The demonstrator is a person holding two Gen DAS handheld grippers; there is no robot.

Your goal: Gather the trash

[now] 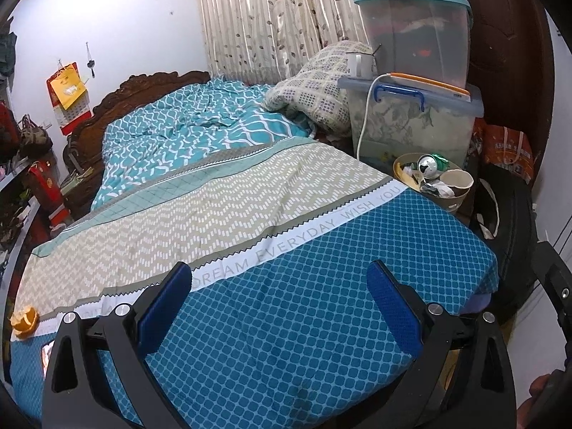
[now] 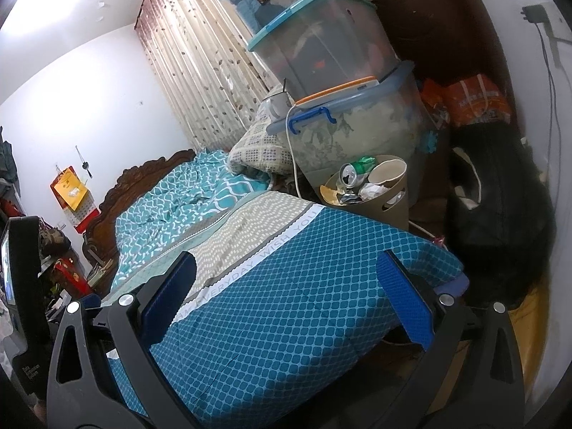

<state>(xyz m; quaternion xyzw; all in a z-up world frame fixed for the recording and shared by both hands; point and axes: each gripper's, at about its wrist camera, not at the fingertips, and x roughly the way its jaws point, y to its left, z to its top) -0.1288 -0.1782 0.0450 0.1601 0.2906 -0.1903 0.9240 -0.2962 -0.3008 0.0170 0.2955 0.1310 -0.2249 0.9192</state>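
**Orange peel is what's left on the bed**

Orange peel (image 1: pixel 24 321) sits at the bedsheet's (image 1: pixel 286 321) left edge, well apart from the bin (image 1: pixel 434 182). Both grippers (image 1: pixel 279 311) (image 2: pixel 286 307) are released, holding nothing. We'd swing left and pinch gently.

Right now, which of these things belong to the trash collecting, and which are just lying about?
For the job:
orange peel
waste bin
crushed can
paper cup

Just lying about:
storage boxes
folded quilt
mug
wall calendar
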